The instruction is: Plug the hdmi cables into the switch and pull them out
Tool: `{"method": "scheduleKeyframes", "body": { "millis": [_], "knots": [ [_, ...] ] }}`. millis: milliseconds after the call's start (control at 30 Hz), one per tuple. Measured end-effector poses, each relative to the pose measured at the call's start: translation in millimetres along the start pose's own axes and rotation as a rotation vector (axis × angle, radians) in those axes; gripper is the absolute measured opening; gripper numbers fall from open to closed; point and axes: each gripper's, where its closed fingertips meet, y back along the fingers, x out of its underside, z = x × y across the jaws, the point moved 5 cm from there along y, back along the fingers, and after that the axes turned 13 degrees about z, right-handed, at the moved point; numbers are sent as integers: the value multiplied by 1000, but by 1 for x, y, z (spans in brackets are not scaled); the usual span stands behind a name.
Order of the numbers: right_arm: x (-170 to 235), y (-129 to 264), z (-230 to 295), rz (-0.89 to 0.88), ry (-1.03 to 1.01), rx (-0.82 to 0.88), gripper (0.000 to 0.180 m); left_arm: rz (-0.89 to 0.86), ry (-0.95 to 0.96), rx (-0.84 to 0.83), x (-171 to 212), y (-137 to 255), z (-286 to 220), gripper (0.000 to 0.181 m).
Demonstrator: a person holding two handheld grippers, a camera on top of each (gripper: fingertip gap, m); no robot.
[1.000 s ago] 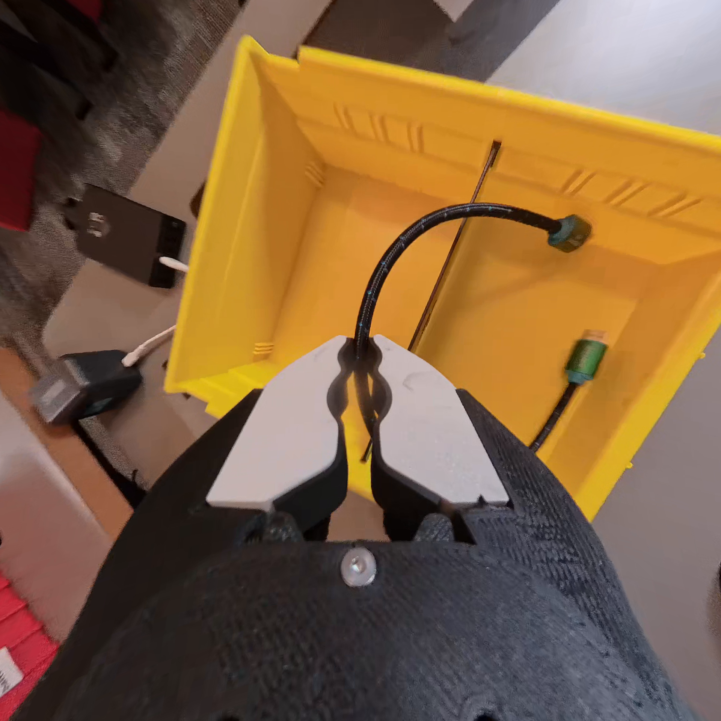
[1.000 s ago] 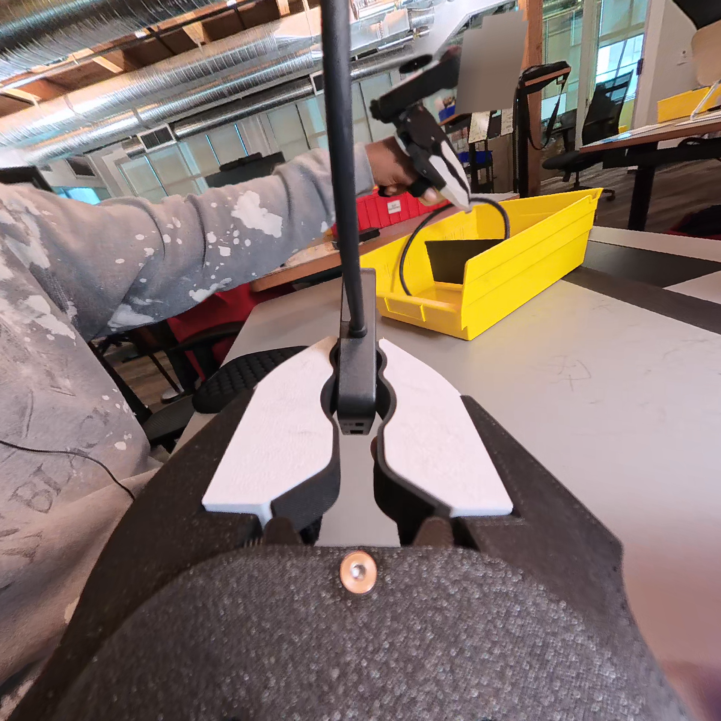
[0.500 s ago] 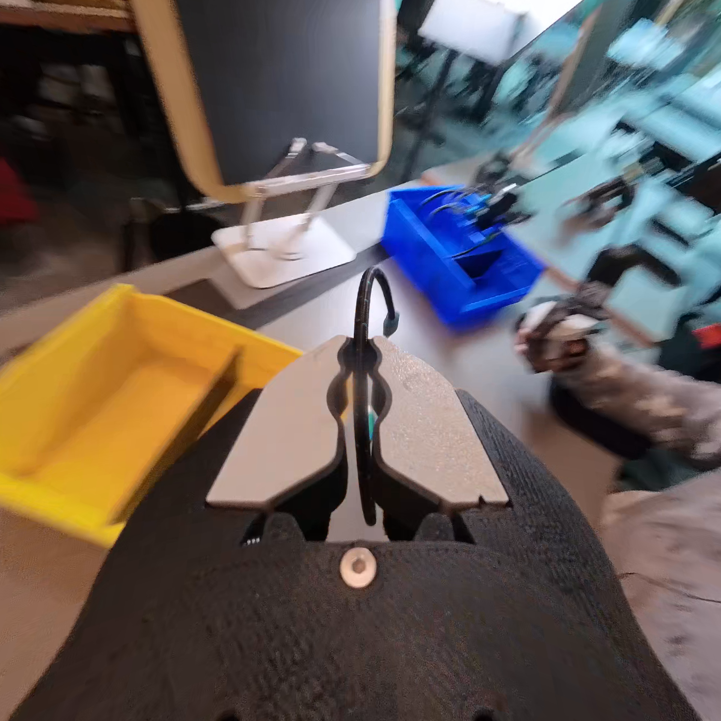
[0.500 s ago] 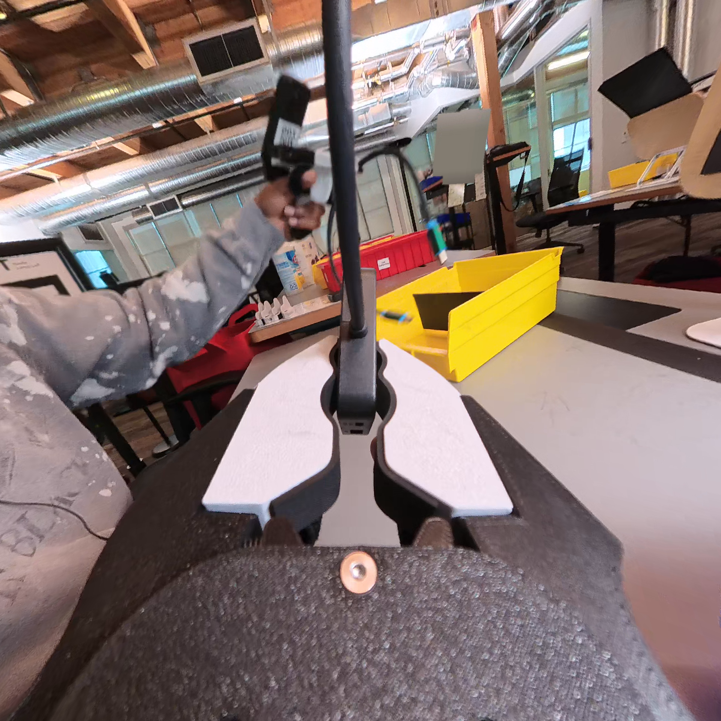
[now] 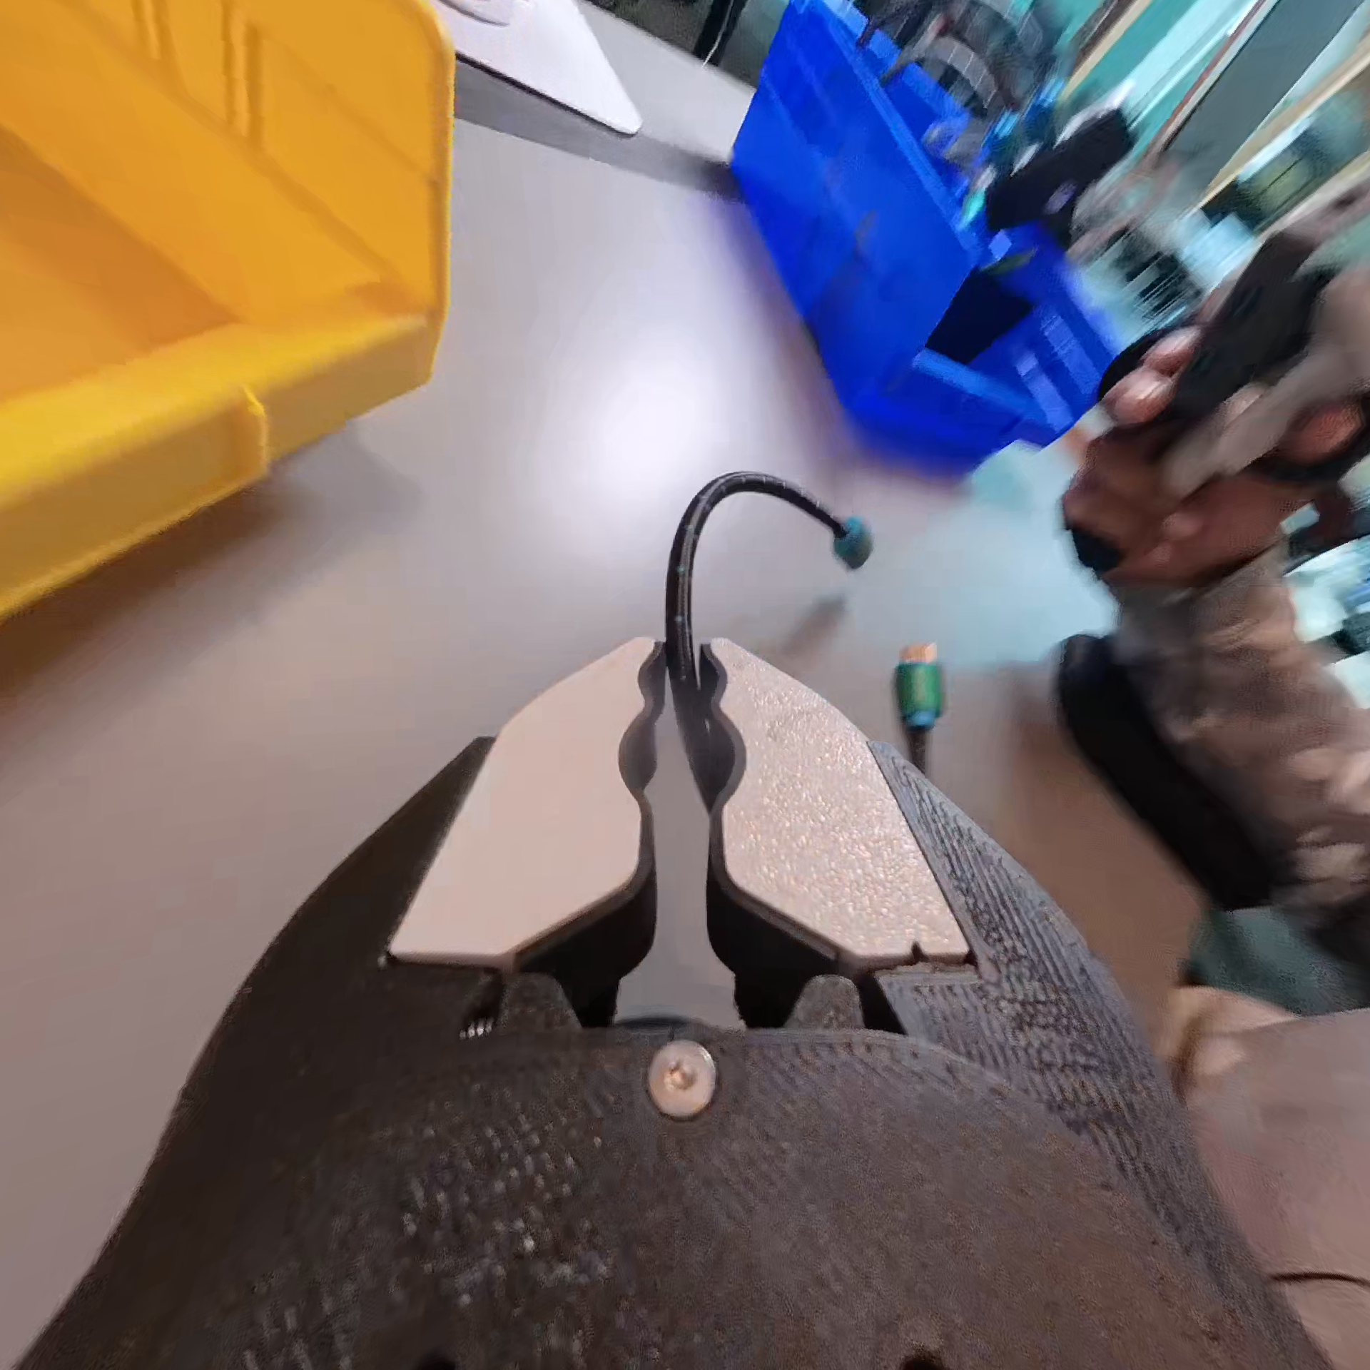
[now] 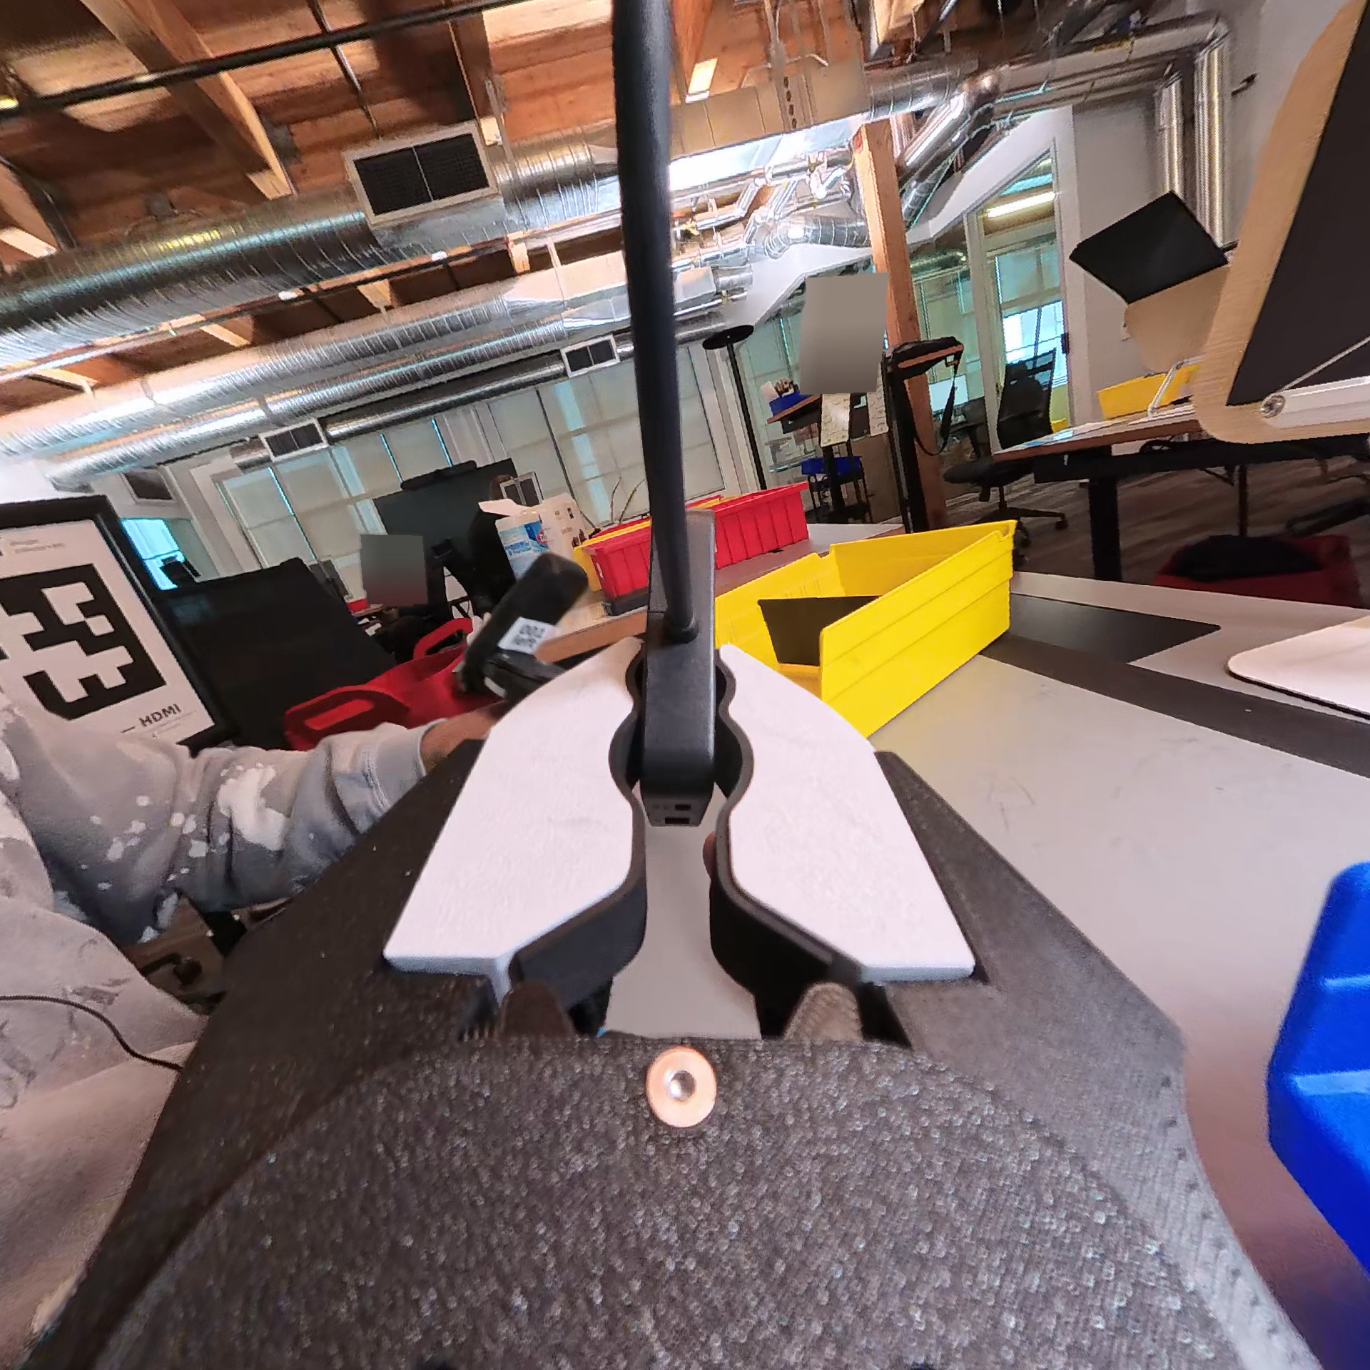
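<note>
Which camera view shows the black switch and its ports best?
The right wrist view: the switch sits clamped in the right gripper, ports facing the camera. The left wrist view shows only a blurred hand gripping the right gripper's handle; no switch is discernible.

Braided black cable, teal-green plugs; black switch upright

Left wrist view: heavy motion blur across the yellow bin, blue bin and the person's hand at right; a soft white glare patch sits on the grey table. Right wrist view: sharp, bright, evenly lit by daylight from the far windows and ceiling lights. Both views show strong wide-angle bending at the edges. Shadows are faint.
</note>
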Motion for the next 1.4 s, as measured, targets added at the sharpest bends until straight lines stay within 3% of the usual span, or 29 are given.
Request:
{"method": "scheduleKeyframes", "body": {
  "millis": [167, 333, 433, 567, 800, 1100, 1267, 1400],
  "knots": [
    [-1, -1, 3, 3, 23, 12, 13, 20, -308, -310, -7, 30, 5, 27],
    [0, 1, -1, 5, 28, 34, 13, 166, -609, -140, -16, 17, -28, 27],
    [3, 2, -4, 15, 33, 50, 13, 267, -817, -93, -18, -17, -44, 29],
    [6, 1, -7, 25, 31, 61, 13, 385, -908, -81, -28, -72, -48, 30],
    [15, -1, -14, 65, 25, 68, 14, 543, -938, 14, -40, -129, -33, 33],
    [26, -5, -21, 110, -3, 32, 14, 484, -916, 68, -36, -121, -33, 13],
    [30, -6, -16, 122, 23, -32, 13, 378, -786, 335, -42, -99, -51, 11],
    [29, -5, -6, 93, 31, -128, 13, 292, -668, 708, -46, -78, -77, 11]
  ]
}}
